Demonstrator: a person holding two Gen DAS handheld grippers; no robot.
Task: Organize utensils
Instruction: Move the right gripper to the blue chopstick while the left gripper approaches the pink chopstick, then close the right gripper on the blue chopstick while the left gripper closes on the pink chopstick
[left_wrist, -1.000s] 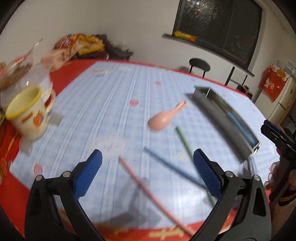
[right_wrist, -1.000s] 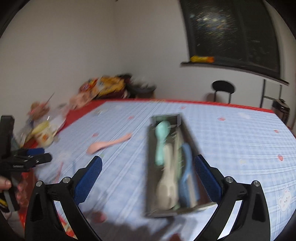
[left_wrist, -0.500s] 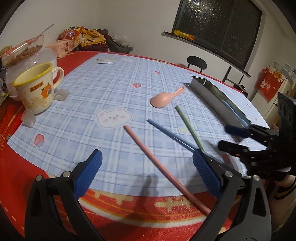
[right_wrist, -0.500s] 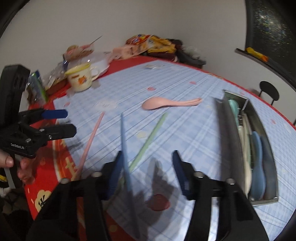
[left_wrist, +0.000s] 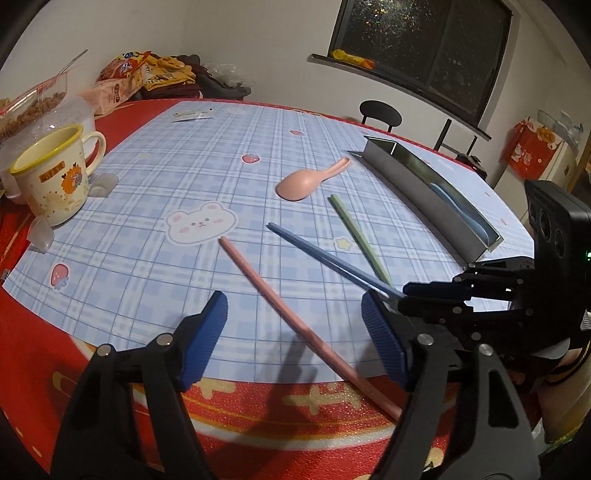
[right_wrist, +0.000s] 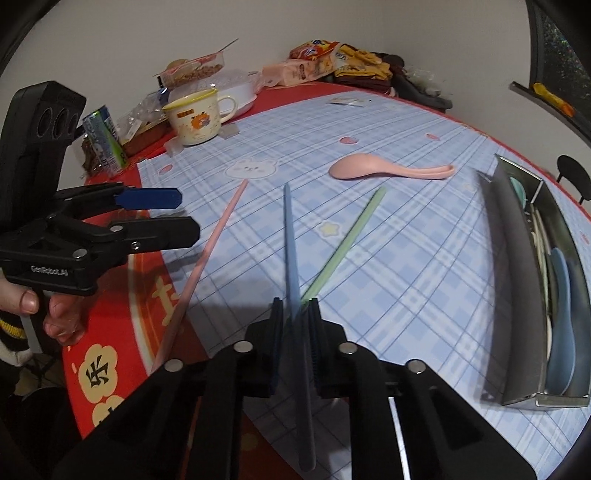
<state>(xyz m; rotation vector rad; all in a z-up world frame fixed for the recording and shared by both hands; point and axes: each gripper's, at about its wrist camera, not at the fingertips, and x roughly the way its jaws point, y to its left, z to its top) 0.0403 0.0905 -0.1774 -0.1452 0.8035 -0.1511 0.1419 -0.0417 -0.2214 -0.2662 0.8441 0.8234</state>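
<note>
**Black Plastic Grippers, Blue Ribbed Pads**

Both tools share matte black linkage arms joined by round silver screws. The left gripper carries blue ribbed pads on its fingers, as does the right gripper. In the right wrist view, at nine o'clock, the left tool bears white "GenRobot.AI" lettering and a black block with round lenses; bare fingers and a dark, yellow-striped cuff show below

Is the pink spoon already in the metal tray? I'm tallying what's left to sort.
No, the pink spoon lies on the checked tablecloth, well apart from the metal tray.
</note>
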